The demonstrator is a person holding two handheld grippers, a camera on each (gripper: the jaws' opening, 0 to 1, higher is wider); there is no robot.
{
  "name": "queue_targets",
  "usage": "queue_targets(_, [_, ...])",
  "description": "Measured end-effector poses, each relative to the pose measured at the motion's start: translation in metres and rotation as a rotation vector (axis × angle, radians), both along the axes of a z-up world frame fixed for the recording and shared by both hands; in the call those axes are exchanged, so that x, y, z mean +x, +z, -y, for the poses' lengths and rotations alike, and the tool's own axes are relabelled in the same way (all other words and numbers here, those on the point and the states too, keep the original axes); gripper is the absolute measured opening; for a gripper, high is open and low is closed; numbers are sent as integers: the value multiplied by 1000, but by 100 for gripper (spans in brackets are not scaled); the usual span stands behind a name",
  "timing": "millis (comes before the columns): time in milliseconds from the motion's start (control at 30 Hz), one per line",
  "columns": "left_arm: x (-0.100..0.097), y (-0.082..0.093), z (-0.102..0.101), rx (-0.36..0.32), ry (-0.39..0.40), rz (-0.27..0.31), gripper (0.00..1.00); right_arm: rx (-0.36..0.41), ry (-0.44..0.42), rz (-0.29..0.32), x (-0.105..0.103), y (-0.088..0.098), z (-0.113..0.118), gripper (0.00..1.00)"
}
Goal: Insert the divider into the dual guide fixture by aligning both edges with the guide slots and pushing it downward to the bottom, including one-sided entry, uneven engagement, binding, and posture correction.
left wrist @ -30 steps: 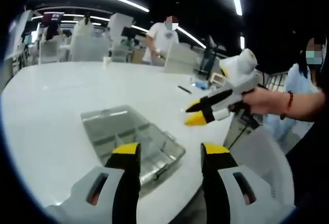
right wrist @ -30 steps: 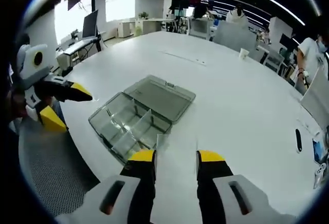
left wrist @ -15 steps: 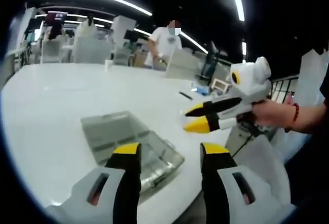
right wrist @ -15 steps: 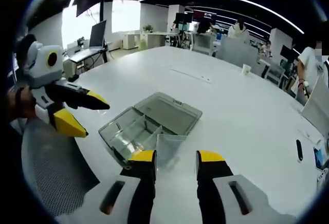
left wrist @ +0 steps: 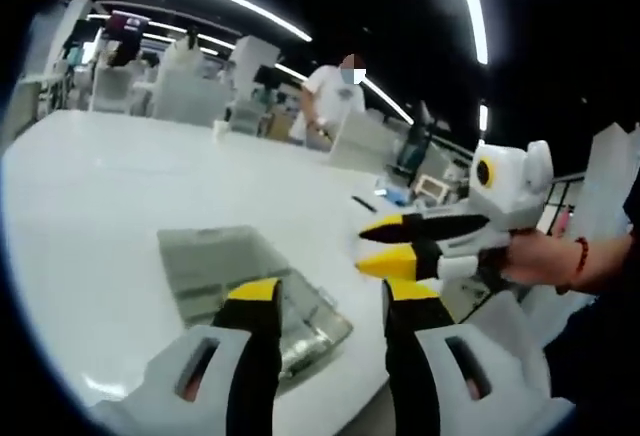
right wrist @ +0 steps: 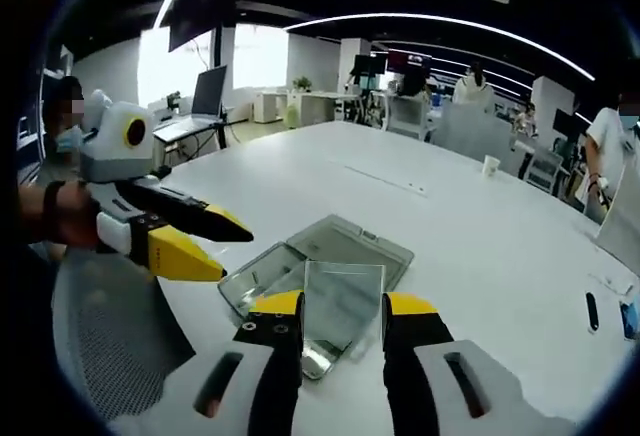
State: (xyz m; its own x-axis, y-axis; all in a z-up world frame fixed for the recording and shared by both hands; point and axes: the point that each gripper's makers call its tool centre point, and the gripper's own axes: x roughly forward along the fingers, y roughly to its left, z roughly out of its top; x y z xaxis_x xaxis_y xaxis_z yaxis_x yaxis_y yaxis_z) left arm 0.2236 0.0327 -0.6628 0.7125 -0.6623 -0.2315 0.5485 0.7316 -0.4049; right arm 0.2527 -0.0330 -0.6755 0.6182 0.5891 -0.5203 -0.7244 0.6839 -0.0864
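The right tool (right wrist: 342, 304) is held above the near edge of the white tabletop (right wrist: 480, 246), its two yellow-tipped jaws clamped on the one clear divider (right wrist: 343, 301), which stands upright between them. In the left gripper view that tool (left wrist: 372, 245) comes in from the right, gripped by a hand (left wrist: 540, 259) with a red wristband.

The left tool (left wrist: 325, 301) hangs over the tabletop's edge with its jaws apart and nothing between them; in the right gripper view it (right wrist: 232, 248) points in from the left.

The one clear box (right wrist: 315, 276) lies open on the tabletop, lid flat behind it, below and beyond the divider.

Against a second ago, both tools sit higher and closer together, and the divider is lifted well clear of the box.
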Motion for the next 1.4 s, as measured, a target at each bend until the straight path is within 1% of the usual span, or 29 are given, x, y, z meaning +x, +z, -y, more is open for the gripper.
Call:
queue_targets(333, [2,7,1,-71,16,-16,27,20,44,13,-10,5,-15,27])
queue_targets(600, [3,10,0,-123,24,-30,17,39,68,20,-15,11,-26,27])
queue_targets(767, [4,13,0,-168,26,-38,11,45,80,18,-17,12,-32,27])
queue_targets(867, [4,13,1,-177,23,-42,8,45,95,19,-20,12,-36,27])
queue_targets(1000, [3,12,3,-210,20,-59,3,46,101,24,-21,12,-38,27])
queue_targets(1100, [4,12,2,-214,25,-61,3,56,102,25,-22,14,-40,27])
queue_targets(1267, [5,13,1,-245,25,-66,0,70,105,33,-22,17,-43,27])
queue_targets(1367, [2,13,2,-245,14,-61,0,69,116,32,-24,16,-44,27])
queue_targets(1400, [1,13,2,-235,14,-56,0,68,124,27,-25,15,-44,27])
